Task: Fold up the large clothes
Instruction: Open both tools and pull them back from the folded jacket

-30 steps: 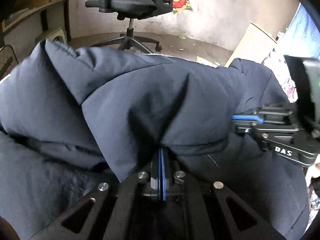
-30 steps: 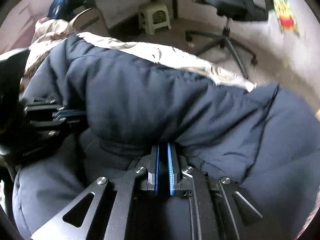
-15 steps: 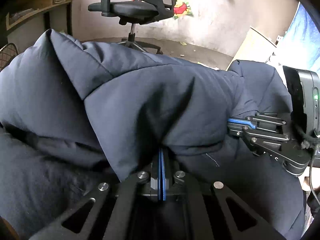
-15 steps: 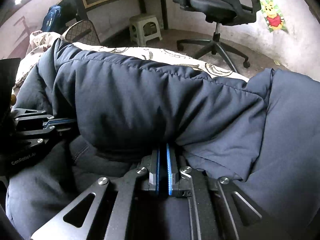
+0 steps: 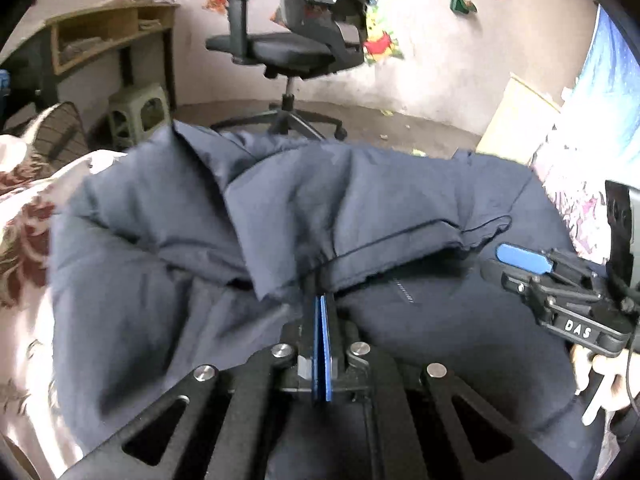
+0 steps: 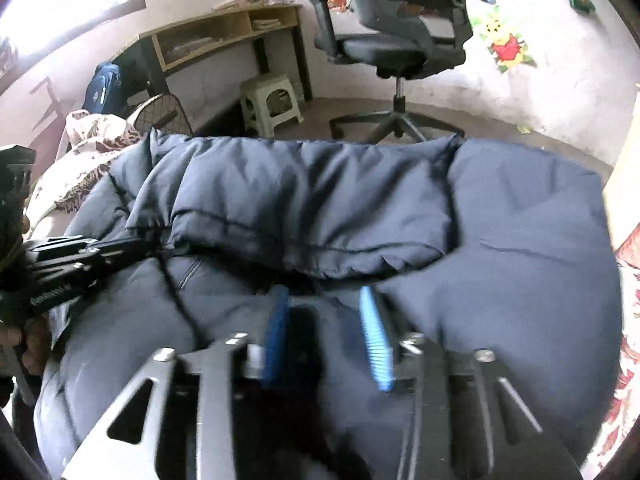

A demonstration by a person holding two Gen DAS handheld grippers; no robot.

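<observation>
A large navy padded jacket (image 5: 360,200) lies spread on a floral bed cover (image 5: 24,240). One flap is folded over its body, with the hem running across the middle. My left gripper (image 5: 321,300) is shut, its blue pads pinching that hem, and the cloth puckers toward the tips. In the right wrist view the left gripper (image 6: 140,246) meets the hem's left end. My right gripper (image 6: 324,312) has its jaws opening. The hem of the jacket (image 6: 320,200) lies just beyond its tips, free of the pads. In the left wrist view the right gripper (image 5: 504,262) sits beside the hem's right end.
A black office chair (image 5: 296,52) stands on the floor past the bed, with a green stool (image 5: 138,116) and a wooden desk (image 5: 108,28) to its left. A pale board (image 5: 516,120) leans at the right. A person's hand (image 5: 600,376) holds the right gripper.
Both grippers have drawn back and risen. The folded flap has sunk flat onto the jacket. The right gripper's pads have parted and let go of the hem, while the left stays closed.
</observation>
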